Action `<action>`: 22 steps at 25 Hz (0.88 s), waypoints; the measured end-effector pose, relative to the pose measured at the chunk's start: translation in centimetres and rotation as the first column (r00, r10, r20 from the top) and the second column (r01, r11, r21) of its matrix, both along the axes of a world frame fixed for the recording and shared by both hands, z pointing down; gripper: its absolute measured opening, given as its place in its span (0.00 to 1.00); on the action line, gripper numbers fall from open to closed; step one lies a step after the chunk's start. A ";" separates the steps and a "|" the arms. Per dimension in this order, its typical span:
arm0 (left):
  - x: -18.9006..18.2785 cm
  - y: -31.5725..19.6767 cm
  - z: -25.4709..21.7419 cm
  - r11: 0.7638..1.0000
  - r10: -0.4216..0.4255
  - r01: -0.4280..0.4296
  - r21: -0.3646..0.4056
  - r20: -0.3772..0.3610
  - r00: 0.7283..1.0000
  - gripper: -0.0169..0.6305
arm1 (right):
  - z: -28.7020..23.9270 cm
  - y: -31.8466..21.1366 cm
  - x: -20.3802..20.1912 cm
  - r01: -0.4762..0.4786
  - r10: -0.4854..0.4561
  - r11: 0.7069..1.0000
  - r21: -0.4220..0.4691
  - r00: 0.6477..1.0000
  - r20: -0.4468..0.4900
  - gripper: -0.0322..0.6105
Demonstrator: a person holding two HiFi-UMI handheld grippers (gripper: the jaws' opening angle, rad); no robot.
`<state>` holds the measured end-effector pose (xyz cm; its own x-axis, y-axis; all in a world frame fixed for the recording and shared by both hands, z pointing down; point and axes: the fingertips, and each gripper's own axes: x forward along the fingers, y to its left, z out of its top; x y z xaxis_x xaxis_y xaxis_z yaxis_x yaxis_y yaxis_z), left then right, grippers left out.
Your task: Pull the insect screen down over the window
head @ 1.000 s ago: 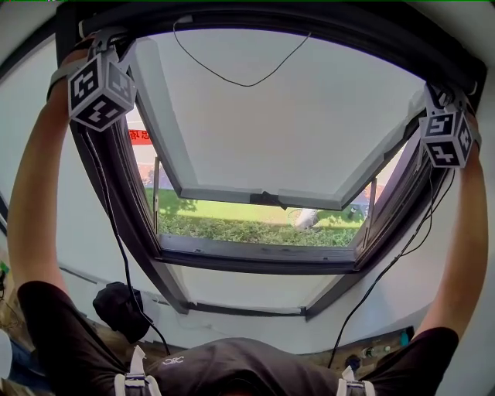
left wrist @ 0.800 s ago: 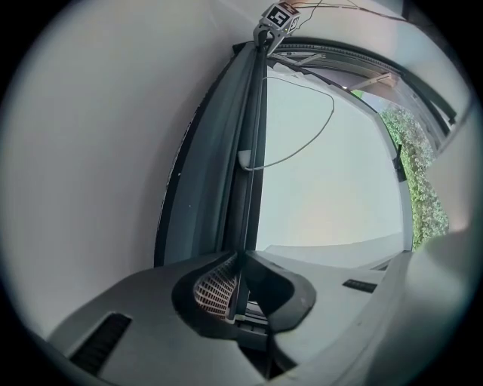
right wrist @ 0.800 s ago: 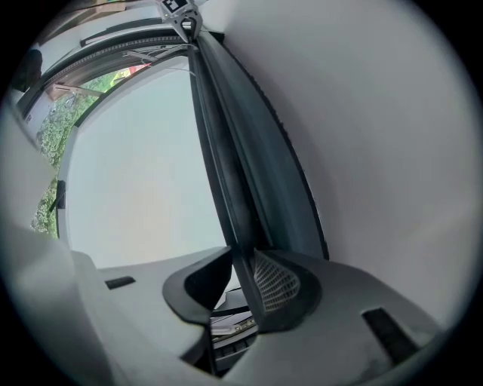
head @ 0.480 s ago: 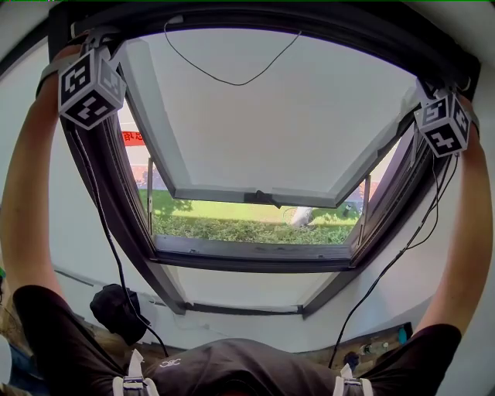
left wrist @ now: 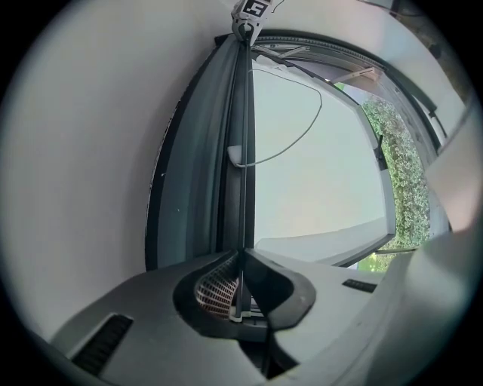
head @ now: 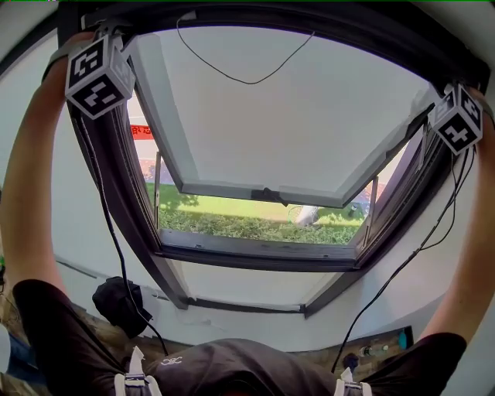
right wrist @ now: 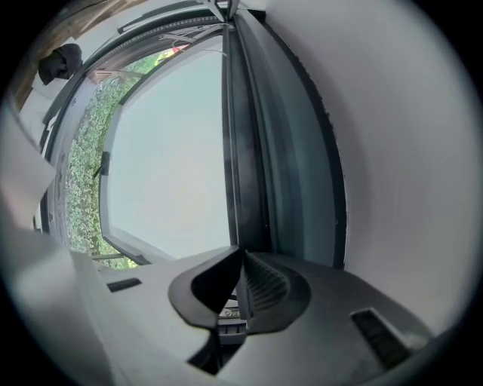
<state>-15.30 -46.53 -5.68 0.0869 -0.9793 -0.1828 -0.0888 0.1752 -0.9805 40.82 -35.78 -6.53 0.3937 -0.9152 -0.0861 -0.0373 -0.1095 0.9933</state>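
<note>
The insect screen is rolled up in a dark housing [head: 271, 17] along the window's top edge. Its thin dark pull bar [left wrist: 241, 151] runs away from my left gripper [left wrist: 241, 256], whose jaws have just been closing and now pinch it. At the frame's other top corner my right gripper [right wrist: 240, 252] has also just been closing, and it clamps the same bar [right wrist: 230, 151]. In the head view only the marker cubes of the left gripper [head: 97, 76] and the right gripper [head: 462, 117] show; the fingertips are hidden against the frame.
The white window sash [head: 286, 116] is swung open outward, with grass [head: 247, 224] beyond. A thin black cord [head: 240, 77] loops below the housing. Gripper cables hang down both sides of the frame [head: 116, 193]. A black bag [head: 120, 298] lies below left.
Both arms stay raised at the frame's top corners. The right gripper's cube has rolled and shifted slightly to the right in the picture. The left cube has barely moved.
</note>
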 end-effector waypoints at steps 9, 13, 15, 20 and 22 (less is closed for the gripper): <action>-0.3 0.0 1.0 1.000 -0.009 0.009 0.007 0.006 1.000 0.08 | 1.1 -0.2 -0.1 0.002 -0.001 1.000 -0.020 0.998 0.070 0.09; -0.2 -0.1 1.6 0.999 -0.027 0.028 -0.035 0.025 0.999 0.08 | 2.3 -0.5 0.0 0.014 -0.011 1.000 -0.028 0.995 0.098 0.09; 0.0 -0.1 3.7 0.990 -0.009 0.015 -0.138 0.038 0.999 0.08 | 3.8 -0.5 0.1 0.002 0.006 0.996 -0.091 0.996 0.089 0.09; 0.1 0.0 8.7 0.974 0.035 -0.024 -0.226 0.048 0.998 0.08 | 8.3 -0.7 0.0 -0.004 0.017 0.980 -0.200 0.998 0.063 0.09; 0.1 0.2 11.2 0.965 0.037 -0.019 -0.262 0.063 0.997 0.08 | 10.7 -0.6 -0.2 0.013 0.005 0.970 -0.242 0.997 0.075 0.09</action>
<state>-15.22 -46.36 5.52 0.1180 -0.9893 0.0859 -0.0228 -0.0892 -0.9958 40.66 -36.40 4.13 0.3870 -0.9067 0.1679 -0.1125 0.1343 0.9845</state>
